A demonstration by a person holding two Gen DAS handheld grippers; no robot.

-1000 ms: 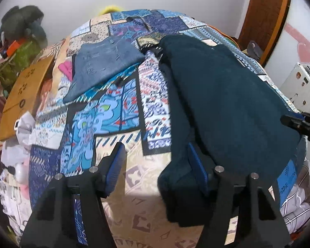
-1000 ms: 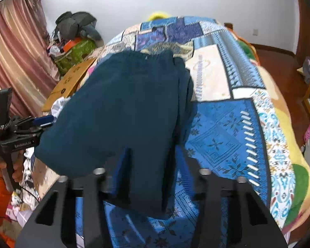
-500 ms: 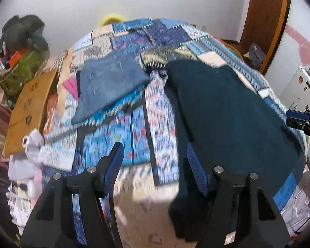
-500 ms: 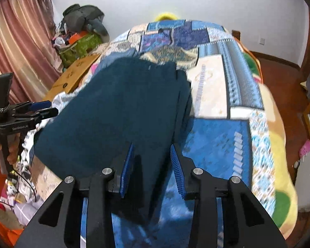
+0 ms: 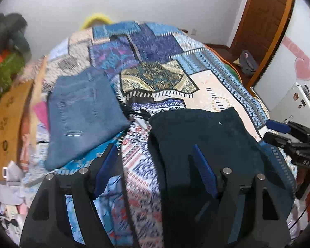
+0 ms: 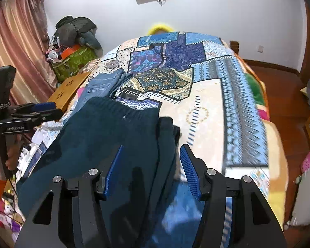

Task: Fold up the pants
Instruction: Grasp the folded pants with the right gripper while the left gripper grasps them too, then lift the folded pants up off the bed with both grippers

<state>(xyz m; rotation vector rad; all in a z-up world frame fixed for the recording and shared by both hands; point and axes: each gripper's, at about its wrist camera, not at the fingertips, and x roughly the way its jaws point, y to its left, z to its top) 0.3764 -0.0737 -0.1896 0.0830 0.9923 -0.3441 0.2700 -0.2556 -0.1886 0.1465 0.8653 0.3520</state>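
Dark pants run under right tongs, near edge apparently hidden.

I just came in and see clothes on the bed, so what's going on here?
A person is folding laundry on a bed with a patchwork quilt, holding a two-finger gripper in each hand. The dark teal fleece pants lie folded on the near part of the quilt. The left gripper and the right gripper have both just been opening; their jaws stand apart over the pants' edges without pinching them. A folded pair of blue jeans lies further back, to the left.
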